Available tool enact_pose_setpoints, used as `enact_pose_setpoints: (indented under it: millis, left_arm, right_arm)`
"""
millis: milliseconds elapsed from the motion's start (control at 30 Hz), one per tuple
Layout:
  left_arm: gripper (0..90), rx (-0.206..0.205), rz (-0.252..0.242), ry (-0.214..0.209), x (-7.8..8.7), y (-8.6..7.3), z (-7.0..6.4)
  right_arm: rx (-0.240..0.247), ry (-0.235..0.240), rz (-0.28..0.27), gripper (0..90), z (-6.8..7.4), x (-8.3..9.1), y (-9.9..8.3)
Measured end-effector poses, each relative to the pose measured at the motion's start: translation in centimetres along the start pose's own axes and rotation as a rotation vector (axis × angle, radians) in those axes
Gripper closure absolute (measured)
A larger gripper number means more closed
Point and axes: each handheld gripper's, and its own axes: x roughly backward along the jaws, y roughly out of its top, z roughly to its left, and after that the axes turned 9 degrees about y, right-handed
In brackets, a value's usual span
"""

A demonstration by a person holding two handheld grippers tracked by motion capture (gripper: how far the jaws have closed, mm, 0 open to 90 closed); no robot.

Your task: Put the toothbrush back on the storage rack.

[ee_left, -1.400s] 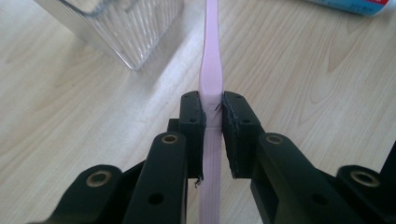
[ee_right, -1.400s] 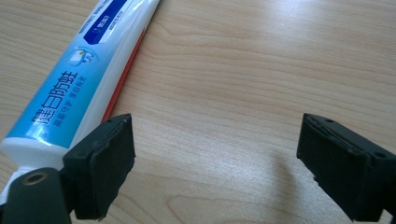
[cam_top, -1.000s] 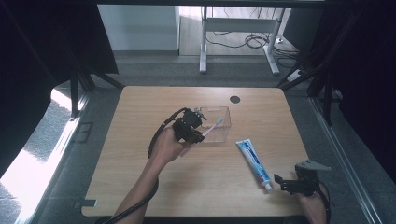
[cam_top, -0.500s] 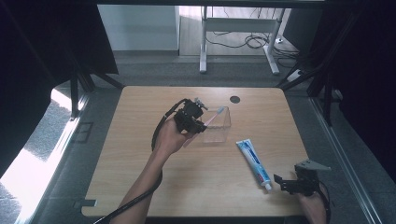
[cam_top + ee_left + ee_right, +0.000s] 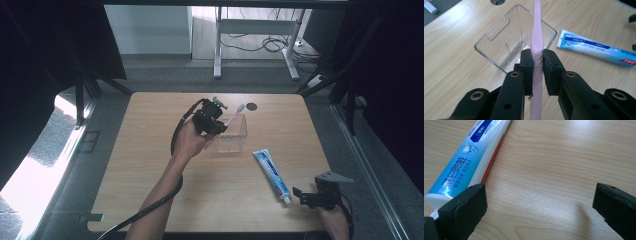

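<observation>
Left gripper (image 5: 214, 121) is held over the worktop (image 5: 150, 180) near its far edge, about mid-width. Its jaws are clamped on the handle of a pink toothbrush (image 5: 536, 37), which runs straight out between the pads (image 5: 527, 65) and over a clear plastic box (image 5: 499, 35). In the high view the brush head (image 5: 240, 107) points toward the far right corner and rises above the box (image 5: 240, 142). The box stands open side up, with ribbed walls and a slot handle.

Step in hand, as judged: set the toothbrush into the box. To do it well:
- Bring the handle end over the opening and tip the brush so one end leads down inside, clear of the near rim.
- Keep the grip firm until the leading end rests against the box floor or wall; the handle is smooth and could swivel between the pads.
- The box looks light; avoid pushing on its wall, or it may slide or tip.

Right gripper (image 5: 311, 196) sits at the near right corner, jaws wide apart and holding nothing. The toothpaste tube (image 5: 469, 160) lies just beside its left jaw, cap end nearest, between the box and that corner.
</observation>
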Motion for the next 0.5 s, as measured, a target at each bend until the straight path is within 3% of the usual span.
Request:
enact_pose_setpoints:
  millis: [500]
  left_arm:
    - [78.9,0.034,-0.081,0.015,-0.6,1.6,0.7]
  right_arm:
    - [0.006,-0.001,0.0,0.0,0.1,-0.1,0.0]
